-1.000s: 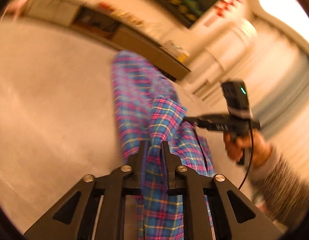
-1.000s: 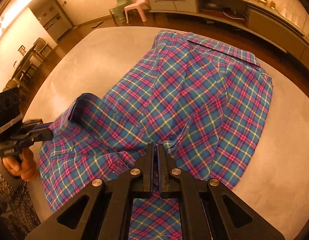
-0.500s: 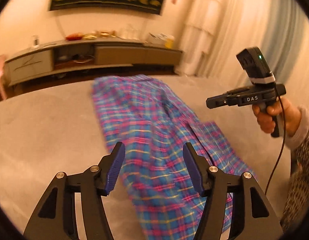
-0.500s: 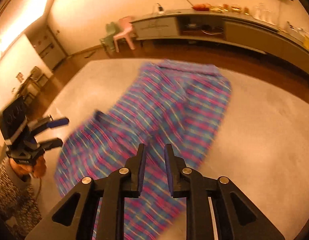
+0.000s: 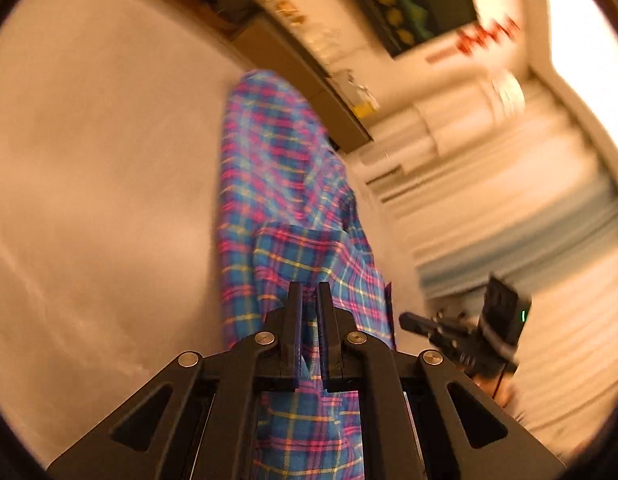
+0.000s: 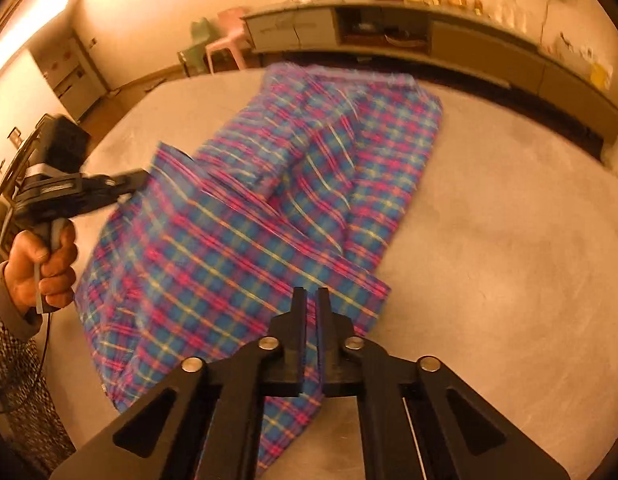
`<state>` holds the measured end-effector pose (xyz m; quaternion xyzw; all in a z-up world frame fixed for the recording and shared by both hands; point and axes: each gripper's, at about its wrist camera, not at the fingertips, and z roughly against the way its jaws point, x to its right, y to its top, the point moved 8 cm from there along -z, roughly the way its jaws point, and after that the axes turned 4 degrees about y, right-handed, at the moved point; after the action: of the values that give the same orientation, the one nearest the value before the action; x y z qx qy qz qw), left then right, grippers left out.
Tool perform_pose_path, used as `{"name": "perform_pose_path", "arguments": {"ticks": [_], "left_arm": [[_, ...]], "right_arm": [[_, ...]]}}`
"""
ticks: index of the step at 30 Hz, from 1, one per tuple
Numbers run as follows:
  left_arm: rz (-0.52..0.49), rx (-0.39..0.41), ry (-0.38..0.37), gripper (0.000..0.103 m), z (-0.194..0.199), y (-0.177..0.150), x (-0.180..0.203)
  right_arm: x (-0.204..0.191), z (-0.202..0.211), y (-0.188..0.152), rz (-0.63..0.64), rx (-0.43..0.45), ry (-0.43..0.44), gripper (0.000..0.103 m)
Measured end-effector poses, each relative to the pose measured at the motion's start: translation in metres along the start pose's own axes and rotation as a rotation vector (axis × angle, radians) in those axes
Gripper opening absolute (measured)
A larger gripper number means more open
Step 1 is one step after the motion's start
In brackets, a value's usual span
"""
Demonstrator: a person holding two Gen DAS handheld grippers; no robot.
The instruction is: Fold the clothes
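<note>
A blue and pink plaid shirt (image 6: 269, 208) lies partly folded on a grey table (image 6: 509, 240). My right gripper (image 6: 311, 294) is shut on the shirt's near edge. My left gripper (image 5: 308, 290) is shut on another part of the shirt (image 5: 277, 184) and lifts a fold of it. The left gripper also shows in the right wrist view (image 6: 143, 178), at the shirt's left corner. The right gripper shows in the left wrist view (image 5: 405, 320), low at the right.
A long low cabinet (image 6: 449, 40) runs along the far wall behind the table. A pink chair (image 6: 229, 40) stands at its left end. Curtains (image 5: 529, 200) hang at the right. The table's bare surface (image 5: 89, 180) spreads left of the shirt.
Half a second ago both grippers stood open above the shirt. Now both are shut on the shirt's near edge and lift it.
</note>
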<state>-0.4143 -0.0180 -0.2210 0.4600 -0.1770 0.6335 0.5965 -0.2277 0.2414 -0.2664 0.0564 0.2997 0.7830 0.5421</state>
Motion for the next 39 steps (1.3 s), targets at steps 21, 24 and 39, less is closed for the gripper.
{"name": "perform_pose_path", "arguments": {"ticks": [21, 24, 39], "left_arm": [[-0.436, 0.006, 0.276, 0.030, 0.000, -0.025, 0.055], [-0.450, -0.020, 0.356, 0.030, -0.010, -0.032, 0.043], [-0.402, -0.084, 0.473, 0.028, 0.024, -0.101, 0.036]], "right_arm": [[0.000, 0.015, -0.016, -0.009, 0.042, 0.012, 0.005], [0.007, 0.008, -0.012, -0.020, 0.056, 0.025, 0.005], [-0.008, 0.007, -0.073, -0.003, -0.117, 0.062, 0.005]]}}
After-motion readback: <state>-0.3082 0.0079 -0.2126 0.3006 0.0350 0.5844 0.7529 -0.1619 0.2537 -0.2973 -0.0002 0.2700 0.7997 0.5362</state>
